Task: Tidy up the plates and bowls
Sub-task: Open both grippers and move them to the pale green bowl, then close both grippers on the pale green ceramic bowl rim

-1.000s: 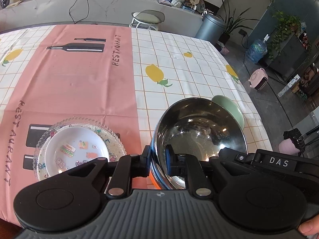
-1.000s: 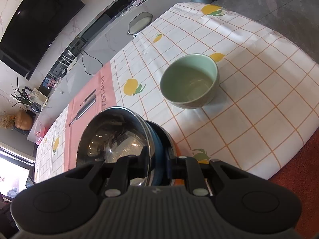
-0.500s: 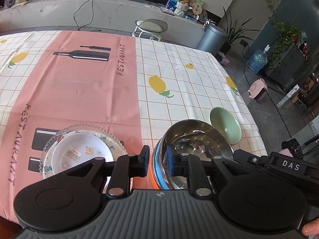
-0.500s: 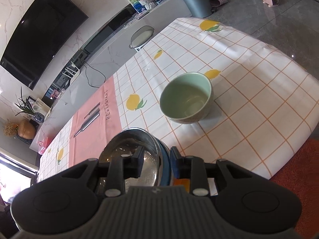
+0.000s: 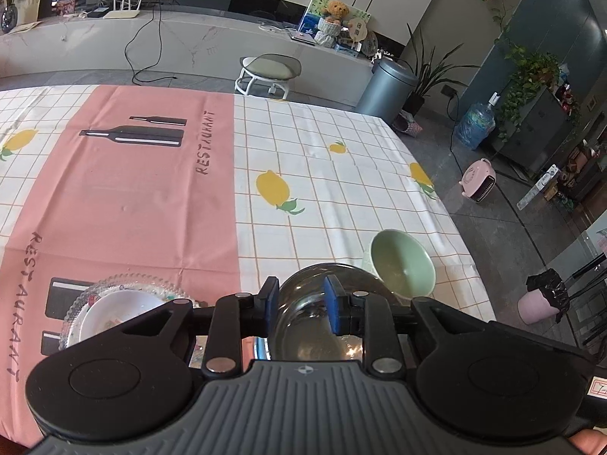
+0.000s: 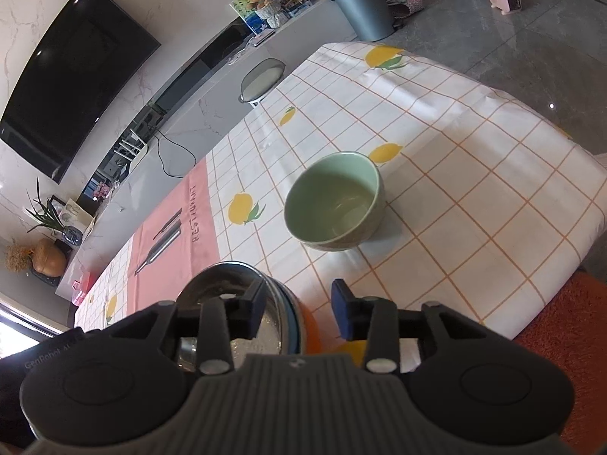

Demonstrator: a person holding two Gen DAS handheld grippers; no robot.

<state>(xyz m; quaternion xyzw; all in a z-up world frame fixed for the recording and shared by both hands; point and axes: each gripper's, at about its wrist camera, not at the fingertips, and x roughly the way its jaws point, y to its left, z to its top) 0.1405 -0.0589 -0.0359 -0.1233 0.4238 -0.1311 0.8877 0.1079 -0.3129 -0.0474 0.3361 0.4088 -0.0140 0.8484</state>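
Observation:
A steel bowl (image 5: 303, 326) sits nested in a blue-rimmed orange bowl (image 6: 309, 326) near the table's front edge. My left gripper (image 5: 301, 303) hovers over the steel bowl's near rim. Its jaws are opening and its pads do not press on the rim. My right gripper (image 6: 299, 307) straddles the stack's right rim. Its jaws are opening too, and the right pad stands clear of the orange bowl. A pale green bowl (image 6: 334, 208) stands upright just beyond the stack, also the green bowl (image 5: 402, 269) in the left view. A white dish lies on a clear glass plate (image 5: 114, 295) to the left.
The table wears a lemon-checked cloth (image 5: 322, 174) with a pink runner (image 5: 125, 189). Its right edge drops to a grey floor with a pink heater (image 5: 480, 184) and an orange rug (image 6: 561, 326). A stool (image 5: 269, 72) and a bin (image 5: 387, 87) stand beyond the far edge.
Both grippers were shut on the steel bowl's rim and have let go, their jaws spreading. Both have drawn back and the left has risen, so the stack sits lower in view.

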